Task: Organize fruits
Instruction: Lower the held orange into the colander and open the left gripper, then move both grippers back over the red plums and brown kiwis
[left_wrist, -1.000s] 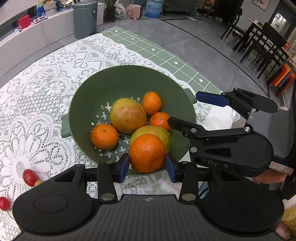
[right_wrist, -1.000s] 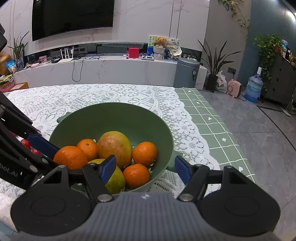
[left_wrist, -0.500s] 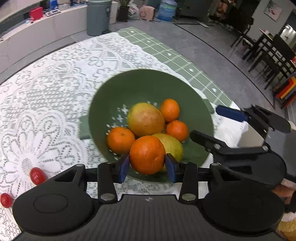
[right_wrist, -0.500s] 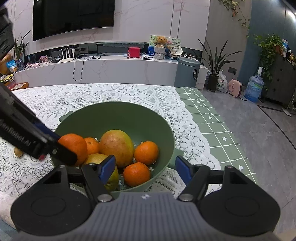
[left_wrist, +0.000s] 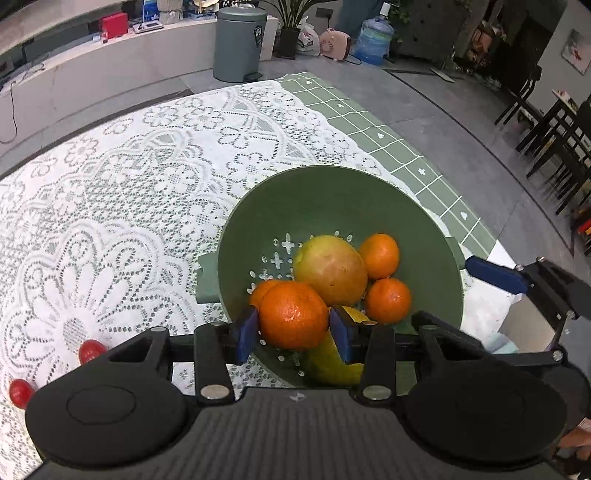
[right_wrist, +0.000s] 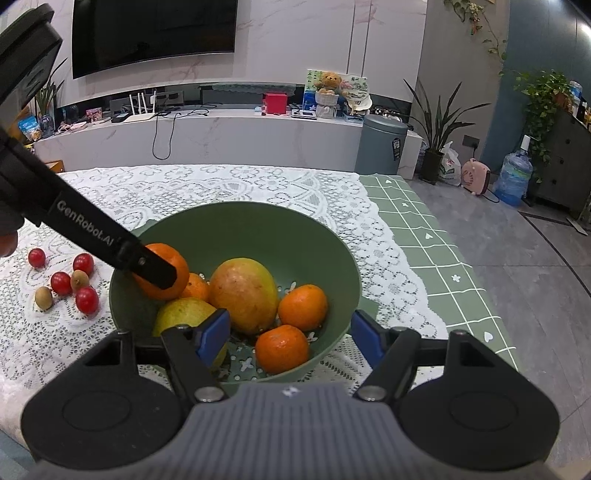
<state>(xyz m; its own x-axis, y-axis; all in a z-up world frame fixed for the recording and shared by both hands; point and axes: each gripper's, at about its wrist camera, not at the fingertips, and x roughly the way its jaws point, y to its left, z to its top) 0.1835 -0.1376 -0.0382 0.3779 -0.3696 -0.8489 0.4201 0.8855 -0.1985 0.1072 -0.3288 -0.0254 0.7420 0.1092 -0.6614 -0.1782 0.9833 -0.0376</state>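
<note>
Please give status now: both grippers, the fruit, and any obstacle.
Left gripper shut on orange, over green bowl. Right gripper open, empty, at bowl's near rim. Mango and other oranges in bowl. Nothing blocking.

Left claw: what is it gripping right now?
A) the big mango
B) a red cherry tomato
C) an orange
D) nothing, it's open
C: the left claw has its blue pads pressed on both sides of an orange, held over the green bowl with the other fruit below it.

Yellow-green fruit (left_wrist: 332, 363) half hidden behind left gripper (left_wrist: 293, 334) fingers (left_wrist: 341, 334).
</note>
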